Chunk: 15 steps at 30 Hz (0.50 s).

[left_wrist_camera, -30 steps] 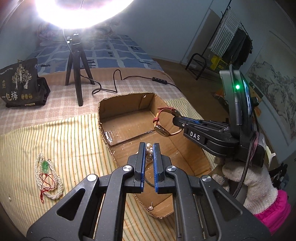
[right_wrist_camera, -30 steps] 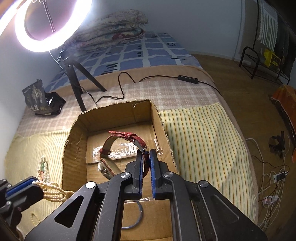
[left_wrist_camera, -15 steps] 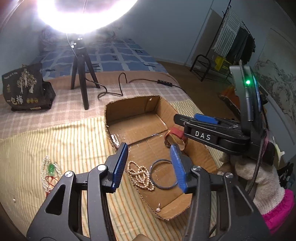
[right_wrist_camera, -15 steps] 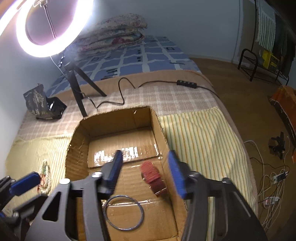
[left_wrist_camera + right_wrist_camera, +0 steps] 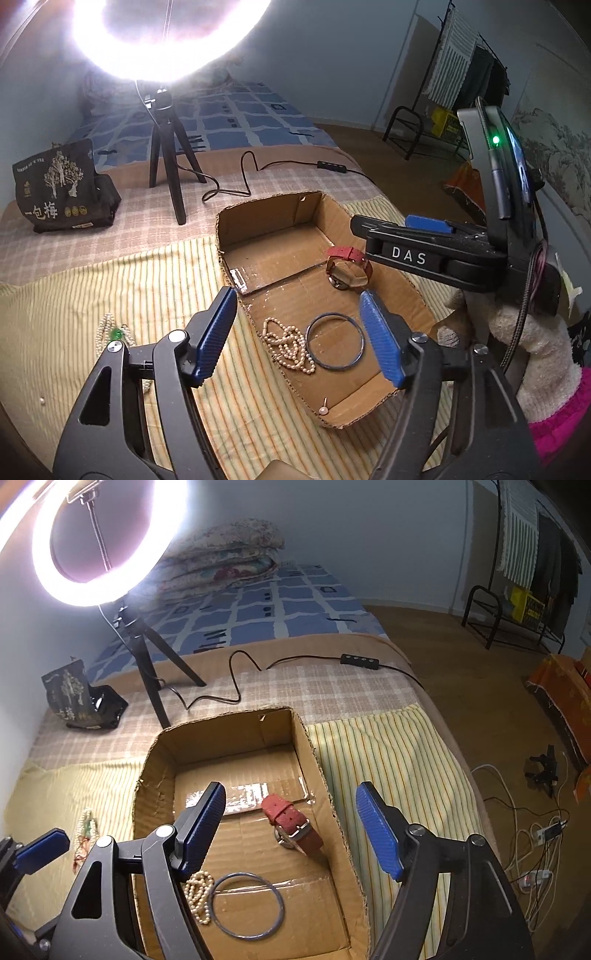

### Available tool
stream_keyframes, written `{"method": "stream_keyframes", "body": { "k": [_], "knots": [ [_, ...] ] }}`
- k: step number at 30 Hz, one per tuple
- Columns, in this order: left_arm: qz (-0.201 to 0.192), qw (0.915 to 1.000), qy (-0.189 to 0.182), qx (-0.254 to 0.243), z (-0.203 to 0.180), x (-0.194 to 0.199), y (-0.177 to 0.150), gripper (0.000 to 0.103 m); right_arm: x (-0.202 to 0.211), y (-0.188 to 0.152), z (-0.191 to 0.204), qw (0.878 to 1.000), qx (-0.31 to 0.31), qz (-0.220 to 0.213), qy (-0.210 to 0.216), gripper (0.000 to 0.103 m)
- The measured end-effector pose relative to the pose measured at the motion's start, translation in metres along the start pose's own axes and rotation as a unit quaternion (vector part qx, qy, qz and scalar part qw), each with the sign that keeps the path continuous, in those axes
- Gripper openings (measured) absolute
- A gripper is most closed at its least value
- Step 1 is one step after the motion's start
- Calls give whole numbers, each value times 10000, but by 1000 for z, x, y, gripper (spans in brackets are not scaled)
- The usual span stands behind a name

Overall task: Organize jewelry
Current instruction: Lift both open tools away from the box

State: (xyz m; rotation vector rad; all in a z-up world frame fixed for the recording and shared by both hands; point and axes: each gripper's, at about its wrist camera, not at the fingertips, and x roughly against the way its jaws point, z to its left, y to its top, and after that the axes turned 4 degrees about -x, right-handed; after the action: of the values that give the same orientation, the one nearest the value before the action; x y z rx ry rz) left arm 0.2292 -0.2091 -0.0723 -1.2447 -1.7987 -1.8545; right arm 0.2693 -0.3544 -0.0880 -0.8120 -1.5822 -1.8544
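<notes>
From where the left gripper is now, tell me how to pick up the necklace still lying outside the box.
Take the pearl necklace across its bunched strands near the green bead, coming straight down from above. It lies flat on the striped cloth, so only a top pinch gets fingers around the loops.

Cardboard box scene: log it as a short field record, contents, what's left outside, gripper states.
box contents: red-strap watch, pearl strand, dark bangle, pearl pin
container: cardboard box
outside box: pearl necklace with green bead on striped cloth
left gripper: just opened, nothing between jaws
right gripper: just opened, empty, above watch
</notes>
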Motion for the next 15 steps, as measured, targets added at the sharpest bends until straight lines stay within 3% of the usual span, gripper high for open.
{"method": "stream_keyframes", "body": {
  "k": [15],
  "knots": [
    [-140, 9995, 206, -212, 5, 34, -11, 74, 30, -7, 9, 9998, 36, -162, 100, 73]
  ]
}}
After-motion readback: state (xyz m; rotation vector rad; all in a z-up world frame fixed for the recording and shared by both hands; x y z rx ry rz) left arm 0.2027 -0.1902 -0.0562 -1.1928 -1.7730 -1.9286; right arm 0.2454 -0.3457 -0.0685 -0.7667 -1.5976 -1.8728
